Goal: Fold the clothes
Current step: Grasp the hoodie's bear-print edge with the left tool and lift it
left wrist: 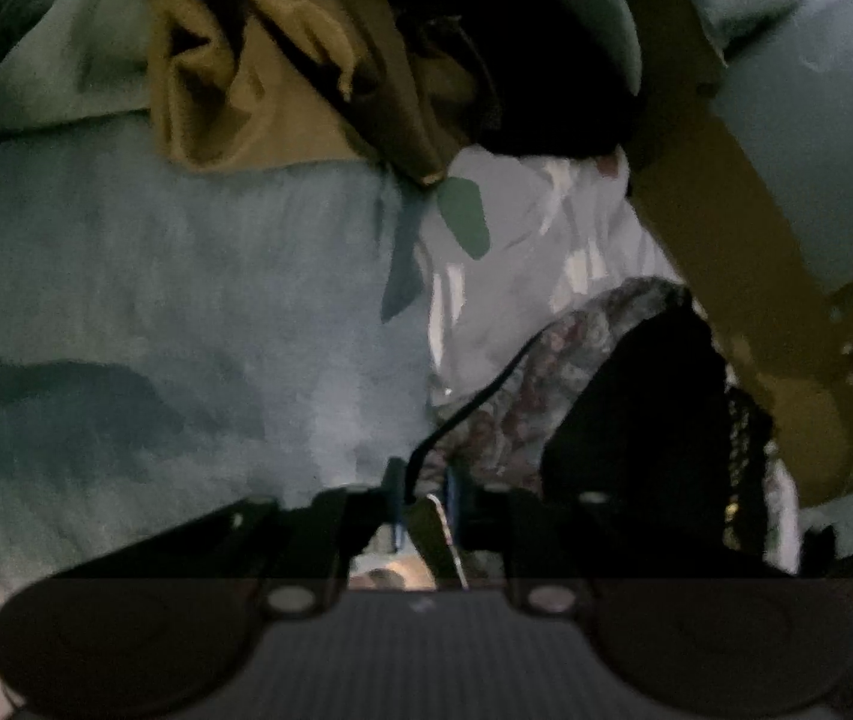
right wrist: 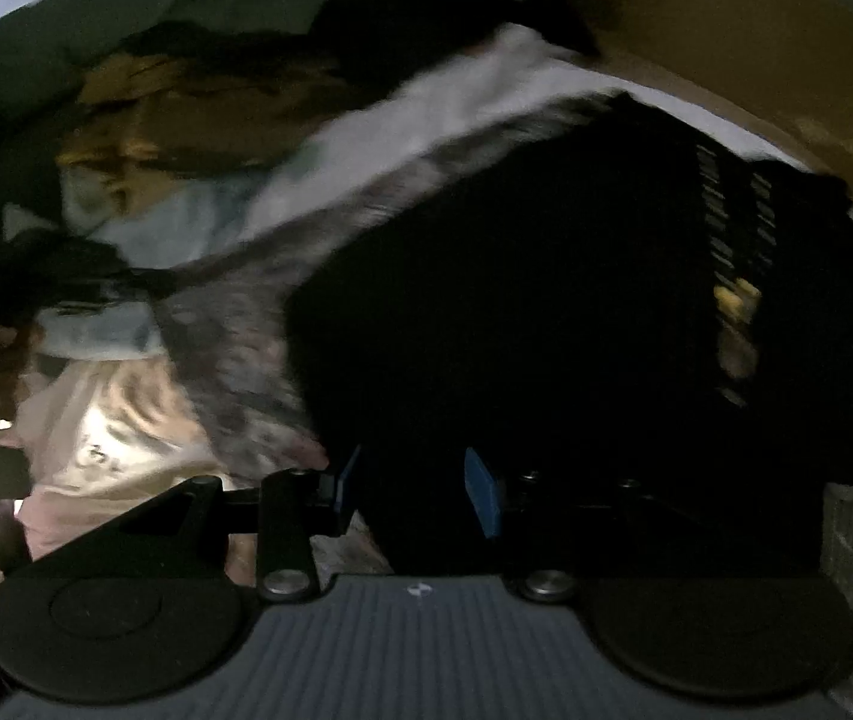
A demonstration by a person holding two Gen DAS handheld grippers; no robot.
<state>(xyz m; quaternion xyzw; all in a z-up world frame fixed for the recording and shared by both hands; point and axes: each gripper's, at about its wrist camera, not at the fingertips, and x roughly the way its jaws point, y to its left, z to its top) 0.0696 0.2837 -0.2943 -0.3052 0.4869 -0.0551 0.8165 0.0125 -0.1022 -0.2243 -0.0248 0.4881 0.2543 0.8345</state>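
Left gripper (left wrist: 423, 507): jaws nearly closed, clenched on a thin dark strap (left wrist: 474, 402) that runs up out of them toward the patterned cloth (left wrist: 552, 360); whether it's a strap or a hem edge is too dim to tell. Right gripper (right wrist: 411, 495): jaws parted, blue pads (right wrist: 480, 495) showing, with black garment (right wrist: 546, 312) filling the gap, pads not visibly pinching it.

The black garment lies on the patterned cloth in a flat, roughly squared patch, a label strip (right wrist: 735, 300) at its right edge. This fits either a piece just laid out or one already partly folded; can't tell which.

Around it: white cloth (left wrist: 522, 252), pale blue bedding (left wrist: 156, 300), a mustard garment (left wrist: 282, 72) crumpled at the far side, and a cardboard box (left wrist: 756, 276) to the right.

To do it well: bring the right jaws down on one layer edge only, not the patterned cloth beneath. Keep the left pinch taut so nothing bunches. Lighting is poor and the right view is smeared, so slow down and confirm the grip before lifting.
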